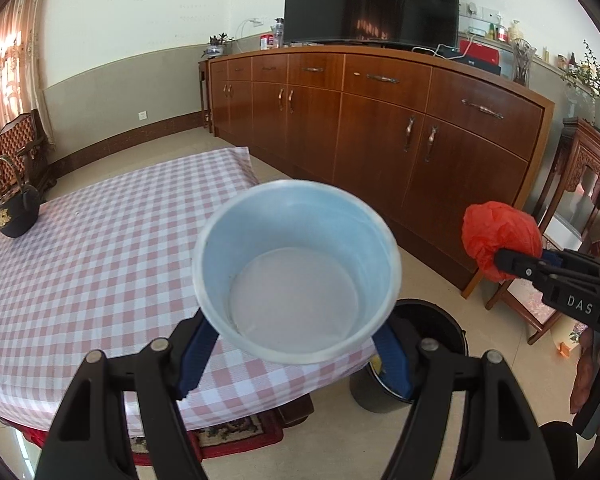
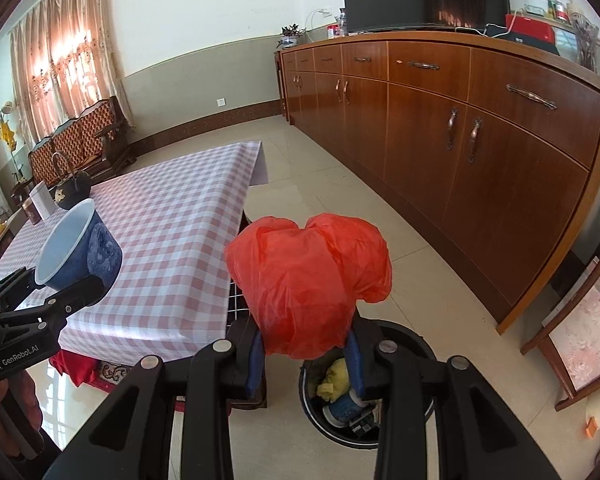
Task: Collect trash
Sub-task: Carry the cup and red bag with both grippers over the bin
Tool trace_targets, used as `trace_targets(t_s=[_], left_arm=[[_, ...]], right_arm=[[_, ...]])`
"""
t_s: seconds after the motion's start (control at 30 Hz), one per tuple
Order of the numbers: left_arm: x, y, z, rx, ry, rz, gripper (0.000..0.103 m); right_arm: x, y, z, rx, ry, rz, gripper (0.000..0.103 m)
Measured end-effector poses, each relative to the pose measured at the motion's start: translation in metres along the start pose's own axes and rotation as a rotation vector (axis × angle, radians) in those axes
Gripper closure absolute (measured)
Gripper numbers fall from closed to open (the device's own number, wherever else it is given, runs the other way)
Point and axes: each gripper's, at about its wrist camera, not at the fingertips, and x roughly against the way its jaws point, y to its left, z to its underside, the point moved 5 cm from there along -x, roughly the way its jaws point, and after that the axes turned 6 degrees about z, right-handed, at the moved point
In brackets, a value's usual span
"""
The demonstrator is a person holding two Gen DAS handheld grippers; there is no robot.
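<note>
So, left side first: the left gripper (image 1: pixel 296 344) has its blue pads spread fairly wide and clamped on the sides of a paper cup (image 1: pixel 296 268), pale blue inside, dark blue patterned outside. The cup sits right between the fingertips, mouth tipped toward the camera, empty as far as I can see. It's hanging over the near corner of the checked tablecloth (image 1: pixel 100 260), with a black kettle (image 1: pixel 18 210) way off at about 9 o'clock from the cup.

At roughly 5 o'clock from the cup, down on the floor, there's the black trash bin (image 2: pixel 400 340), already holding some yellow stuff and another blue cup.

Over on the right, the right gripper (image 2: pixel 306 354) is closed down partway on a crumpled red plastic bag (image 2: pixel 308 280), which bulges out past the pads toward 12 o'clock. The bin sits just under and beyond those fingers, beside the table's edge.
</note>
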Motion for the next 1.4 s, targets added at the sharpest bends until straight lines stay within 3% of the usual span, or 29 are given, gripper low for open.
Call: trace_targets(t_s=[0.57,1.07,1.4], left_arm=[[-0.052,-0.083,0.003,-0.099,0.060,0.115,0.030],[-0.103,-0.121,0.027,-0.141,0.151,0.172,0.030],[-0.143,-0.139,0.054,-0.162,0.239,0.206,0.030]], right_arm=[[-0.003,-0.095,0.026,-0.101,0.035,0.089,0.067],[-0.039,-0.132,0.058,-0.123,0.115,0.112,0.067],[-0.085,-0.134,0.090,-0.057,0.215,0.078,0.067]])
